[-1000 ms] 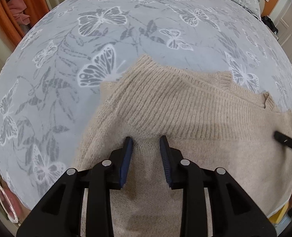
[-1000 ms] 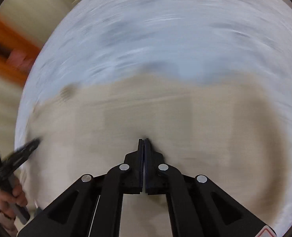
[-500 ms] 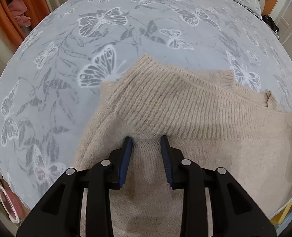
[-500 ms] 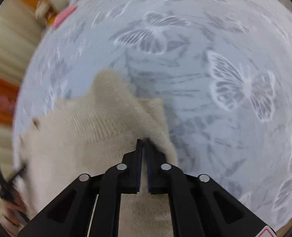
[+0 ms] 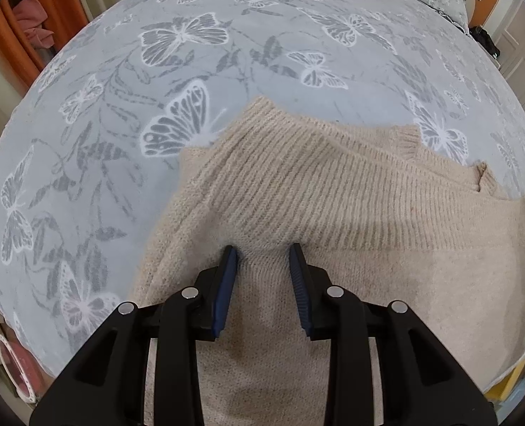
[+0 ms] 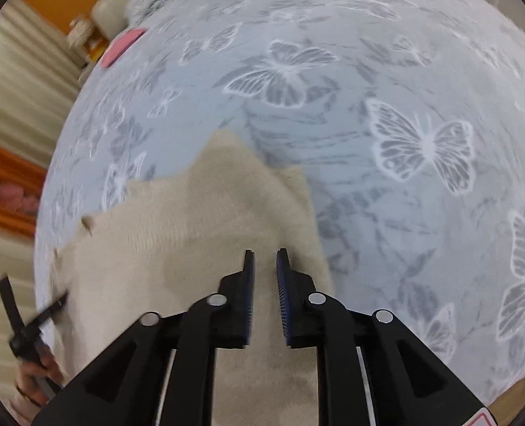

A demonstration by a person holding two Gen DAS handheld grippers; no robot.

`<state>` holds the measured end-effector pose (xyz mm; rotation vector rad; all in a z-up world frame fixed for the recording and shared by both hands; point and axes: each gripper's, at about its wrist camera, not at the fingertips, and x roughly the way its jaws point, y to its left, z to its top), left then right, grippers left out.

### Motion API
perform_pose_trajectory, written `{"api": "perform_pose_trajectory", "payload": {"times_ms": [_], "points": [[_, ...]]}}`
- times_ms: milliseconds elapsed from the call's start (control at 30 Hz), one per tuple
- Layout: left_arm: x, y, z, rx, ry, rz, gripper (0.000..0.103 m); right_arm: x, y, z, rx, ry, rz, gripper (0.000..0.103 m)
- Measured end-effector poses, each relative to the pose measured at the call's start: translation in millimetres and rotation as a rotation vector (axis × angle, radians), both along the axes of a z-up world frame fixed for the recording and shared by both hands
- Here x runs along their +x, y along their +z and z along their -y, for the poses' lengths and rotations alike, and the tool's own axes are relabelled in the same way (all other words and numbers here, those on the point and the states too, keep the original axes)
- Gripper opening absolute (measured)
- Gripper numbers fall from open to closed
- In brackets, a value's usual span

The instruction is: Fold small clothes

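The left gripper [image 5: 263,252] points forward and down over a beige sweater [image 5: 351,213] lying on a bedspread [image 5: 120,106] printed with butterflies. Its jaws stand wide apart, with a raised hump of the knit between the blue pads [image 5: 225,284]; whether the pads press it cannot be told. The ribbed band of the sweater runs just ahead of the jaws. The right gripper [image 6: 264,252] reaches over the same sweater [image 6: 177,234] near its right edge, jaws parted narrowly and holding nothing, fabric beneath and ahead of them, bedspread [image 6: 422,213] to their right.
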<state>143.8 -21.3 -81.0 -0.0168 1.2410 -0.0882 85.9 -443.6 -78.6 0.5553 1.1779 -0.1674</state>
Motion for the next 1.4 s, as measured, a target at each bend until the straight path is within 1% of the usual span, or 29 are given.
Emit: {"api": "perform_pose_trajectory", "payload": {"times_ms": [67,100,167,200,233,300,333,367,400,467,500,567,600,633,667,700,767,833,900,933,1000,1033,1067,1100,1133,1167,1233,1267,1400], "points": [[-0.4,0.1,1.4,0.007,-0.002,0.002,0.03,0.3,-21.7,0.7,-0.024,0.018,-0.064,0.012],[-0.7,0.3,1.7,0.008,0.0,0.002,0.03,-4.0,-24.5,3.7,0.008,-0.008,-0.052,0.012],[-1.7,0.6,1.4,0.001,0.005,-0.001,0.03,-7.7,-14.1,11.8,0.054,-0.068,-0.033,0.016],[-1.8,0.6,0.8,-0.003,0.007,-0.002,0.03,-6.8,-5.2,9.2,0.038,-0.072,-0.012,0.019],[-2.1,0.6,0.4,-0.005,0.006,-0.004,0.03,-3.3,4.6,5.7,-0.005,-0.051,-0.001,0.024],[-0.8,1.3,0.4,-0.008,0.006,-0.011,0.03,5.0,10.6,2.0,-0.068,-0.02,-0.007,0.049],[0.4,3.4,0.2,-0.016,0.012,-0.013,0.032,10.6,10.8,2.1,-0.094,-0.01,-0.014,0.065],[0.8,5.6,-0.7,-0.025,0.021,-0.014,0.034,16.2,8.2,2.0,-0.118,0.003,-0.024,0.068],[0.7,9.8,-3.1,-0.053,0.042,-0.011,0.038,21.4,4.5,2.6,-0.131,0.011,-0.04,0.068],[-1.3,20.8,-12.2,-0.126,0.11,0.023,0.063,31.1,-7.6,4.9,-0.125,0.019,-0.082,0.068],[-2.0,23.4,-16.3,-0.133,0.144,0.037,0.065,33.0,-13.9,6.4,-0.1,0.017,-0.093,0.067],[2.0,18.5,-22.2,-0.131,0.18,0.011,0.061,33.4,-17.1,3.3,-0.05,0.01,-0.075,0.04],[4.6,13.9,-24.0,-0.134,0.187,-0.009,0.058,31.3,-14.0,1.4,-0.051,0.0,-0.061,0.032],[6.8,10.1,-24.7,-0.121,0.188,-0.021,0.045,28.8,-8.8,0.1,-0.052,-0.006,-0.038,0.01],[8.4,7.5,-24.0,-0.096,0.182,-0.025,0.033,24.5,1.3,-0.2,-0.038,-0.014,0.006,0.01],[9.1,8.1,-23.3,-0.095,0.175,-0.018,0.029,18.6,13.0,1.6,-0.025,-0.025,0.061,0.009],[11.4,11.7,-24.1,-0.092,0.176,0.006,0.015,7.2,31.3,8.7,-0.027,-0.057,0.139,0.008],[17.2,7.7,-25.0,-0.064,0.194,-0.008,0.015,5.3,21.3,18.9,-0.023,-0.085,0.122,0.007],[23.2,0.4,-26.0,-0.051,0.218,-0.028,0.016,14.1,-20.4,27.5,0.008,-0.079,-0.024,0.008],[25.9,0.6,-23.9,-0.038,0.22,-0.033,0.017,15.0,-29.2,27.9,0.02,-0.074,-0.05,0.008],[26.0,5.6,-25.6,-0.044,0.217,-0.039,0.017,9.6,-17.1,28.8,0.033,-0.107,-0.011,0.021],[23.8,11.4,-27.7,-0.072,0.217,-0.032,0.021,6.7,-10.2,28.4,0.04,-0.119,0.0,0.035],[18.3,19.8,-32.9,-0.116,0.216,-0.011,0.033,-0.4,1.9,26.4,0.049,-0.125,0.022,0.05],[9.1,28.8,-41.0,-0.147,0.223,0.019,0.042,-12.7,14.8,23.4,0.049,-0.125,0.057,0.057],[-4.1,36.8,-51.8,-0.16,0.246,0.052,0.063,-26.0,22.4,21.1,0.043,-0.128,0.078,0.07],[-15.6,40.8,-61.2,-0.164,0.266,0.071,0.078,-38.2,26.8,19.5,0.038,-0.131,0.085,0.078],[-42.3,42.4,-82.1,-0.18,0.301,0.082,0.081,-73.7,27.8,15.4,0.044,-0.141,0.069,0.078],[-58.8,36.6,-96.8,-0.205,0.333,0.059,0.082,-87.1,24.3,14.9,0.059,-0.145,0.06,0.078],[-102.0,10.2,-127.3,-0.319,0.449,-0.036,0.082,-133.7,-11.6,6.6,0.208,-0.198,-0.017,0.078]]}}
